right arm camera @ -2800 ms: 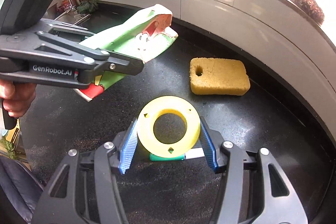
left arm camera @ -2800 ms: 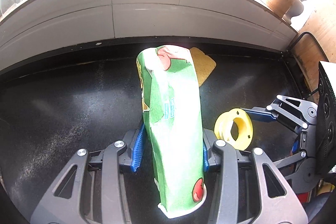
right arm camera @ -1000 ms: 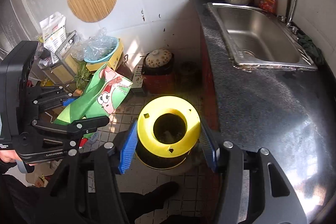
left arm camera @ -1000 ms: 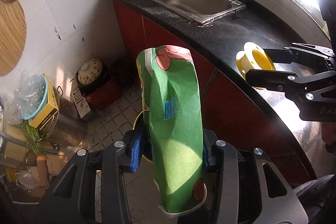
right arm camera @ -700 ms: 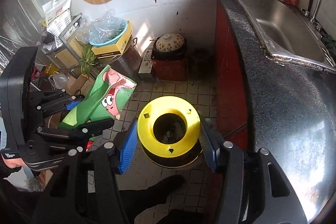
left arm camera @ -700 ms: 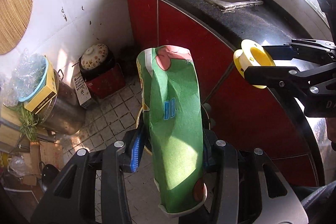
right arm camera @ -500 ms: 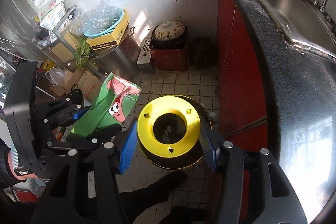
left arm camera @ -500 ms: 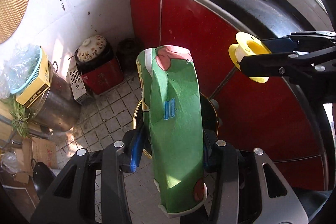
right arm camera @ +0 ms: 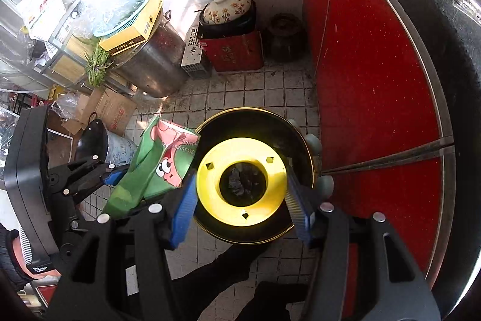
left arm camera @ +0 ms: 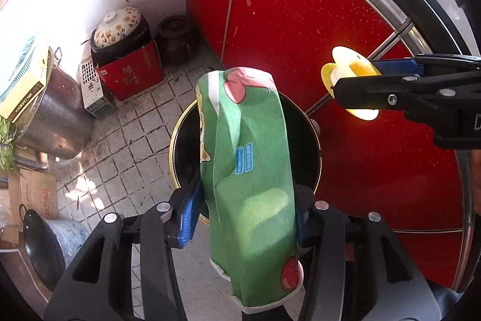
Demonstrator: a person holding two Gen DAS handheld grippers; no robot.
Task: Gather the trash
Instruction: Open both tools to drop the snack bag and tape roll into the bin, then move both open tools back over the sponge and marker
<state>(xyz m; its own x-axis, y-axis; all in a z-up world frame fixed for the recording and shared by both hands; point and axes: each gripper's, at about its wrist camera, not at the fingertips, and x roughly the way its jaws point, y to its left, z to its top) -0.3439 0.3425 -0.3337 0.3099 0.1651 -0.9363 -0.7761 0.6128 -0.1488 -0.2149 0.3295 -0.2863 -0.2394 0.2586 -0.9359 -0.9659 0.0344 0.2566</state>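
Note:
My left gripper (left arm camera: 245, 215) is shut on a crumpled green snack bag (left arm camera: 252, 170) and holds it above a round black trash bin with a gold rim (left arm camera: 180, 137) on the tiled floor. My right gripper (right arm camera: 242, 200) is shut on a yellow tape spool (right arm camera: 240, 182), directly over the same bin (right arm camera: 297, 134); trash shows through the spool's hole. The spool (left arm camera: 348, 74) and right gripper show at the right of the left wrist view. The bag (right arm camera: 156, 167) and left gripper (right arm camera: 114, 173) show at the left of the right wrist view.
Red cabinet doors (left arm camera: 315, 35) under the black counter (right arm camera: 445, 29) stand right of the bin. A floral-lidded pot on a red box (right arm camera: 231, 44), a dark jar (right arm camera: 285, 35), a large steel pot (right arm camera: 156, 62), cardboard boxes (right arm camera: 111, 107) and a wok (left arm camera: 39, 242) crowd the floor's far and left sides.
Both grippers have swung from the countertop down to the floor side and now hang over the bin, closer than half a second ago. Both still hold their items.

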